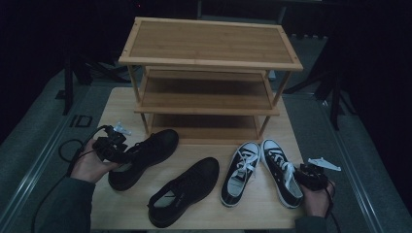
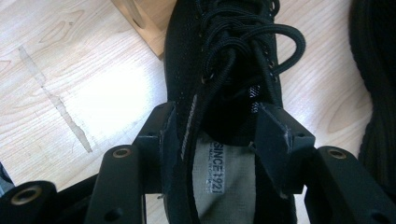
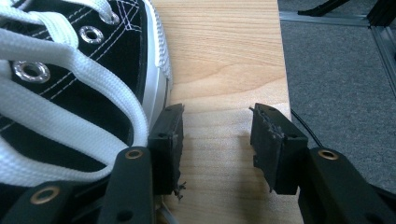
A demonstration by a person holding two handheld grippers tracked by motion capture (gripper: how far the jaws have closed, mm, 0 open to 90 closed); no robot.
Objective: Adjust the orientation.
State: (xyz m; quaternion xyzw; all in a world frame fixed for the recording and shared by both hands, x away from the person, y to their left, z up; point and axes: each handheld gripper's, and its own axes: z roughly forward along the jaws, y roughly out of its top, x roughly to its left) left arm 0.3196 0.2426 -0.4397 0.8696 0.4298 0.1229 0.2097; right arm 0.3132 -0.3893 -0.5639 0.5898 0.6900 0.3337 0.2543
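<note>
High view, item list. Bamboo shoe rack [image 1: 209, 58], three tiers, stands at the far half of the counter [image 1: 116, 204]; all tiers bare. Four shoes sit on the counter in front of it: one black knit shoe [image 1: 145, 156] at the left, its mate [image 1: 187, 190] just right of it and nearer me, and a pair of black canvas sneakers with white laces, left one [image 1: 239, 174] and right one [image 1: 283, 171], side by side.

Left tool [image 1: 112, 147]: I have it at the heel opening of the leftmost black knit shoe [image 2: 224, 56]. Left gripper view shows the jaws straddling the collar, one outside the side wall, the other over the insole near the tongue. They bracket the fabric, but I cannot tell whether they are pinching it.

Right tool [image 1: 311, 177]: spread, holding nothing. Right gripper view has it low over bare counter [image 3: 219, 70], the right canvas sneaker [image 3: 70, 74] just beside its left jaw, the counter edge close by.

Step in hand, as I judge it: securing the first black shoe for transfer to the rack. Next move calls for a firm close on the collar, a lift clear of the neighbouring shoe, and a level carry onto a tier. The right tool needs shifting left to straddle the sneaker's side wall before closing.
</note>
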